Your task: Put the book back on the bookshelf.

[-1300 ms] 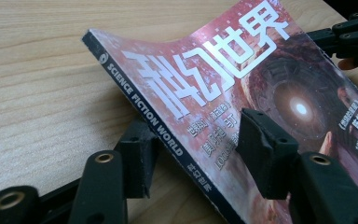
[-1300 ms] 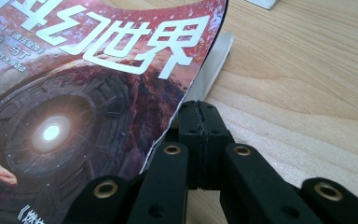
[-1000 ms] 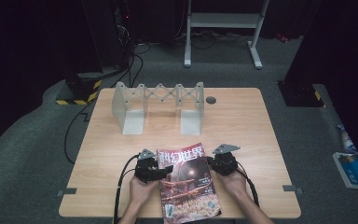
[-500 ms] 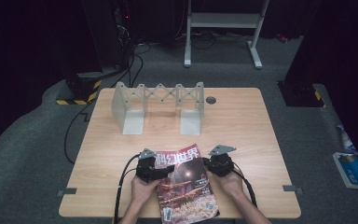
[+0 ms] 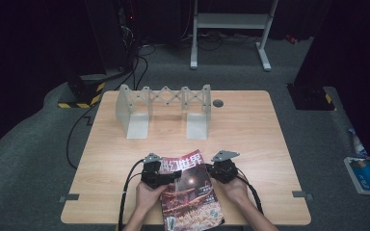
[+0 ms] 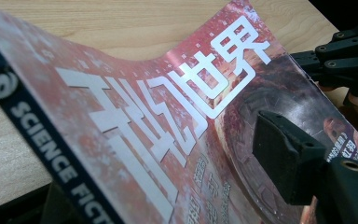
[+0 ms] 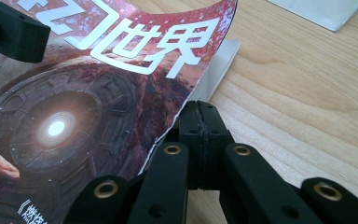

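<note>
You have the magazine [image 5: 190, 192] at the near edge of the table [image 5: 250, 130], between your two hands, its cover facing up and its top end pointing away from you.

Writing: the left gripper view reads large white Chinese title characters, ending in 世界, across a red cover, and on the dark blue spine the white words "SCIENCE FICT", with the rest cut off by the frame. The right gripper view gives the same 世界 characters and, below them, a glowing round disc in the cover art; small white print at the bottom left is too small to read.

Left gripper [image 5: 161, 175]: its jaws have just been opening. One black pad [image 6: 284, 156] stands above the cover, the magazine lies between the jaws, and the cover bows upward. Released, not clamped.

Right gripper [image 7: 200, 126]: jaws pressed fully together at the magazine's right edge. You cannot tell from this view whether any page sits between them.

The high view adds a grey folding rack [image 5: 166, 108] standing well apart at the far side of the table.
</note>
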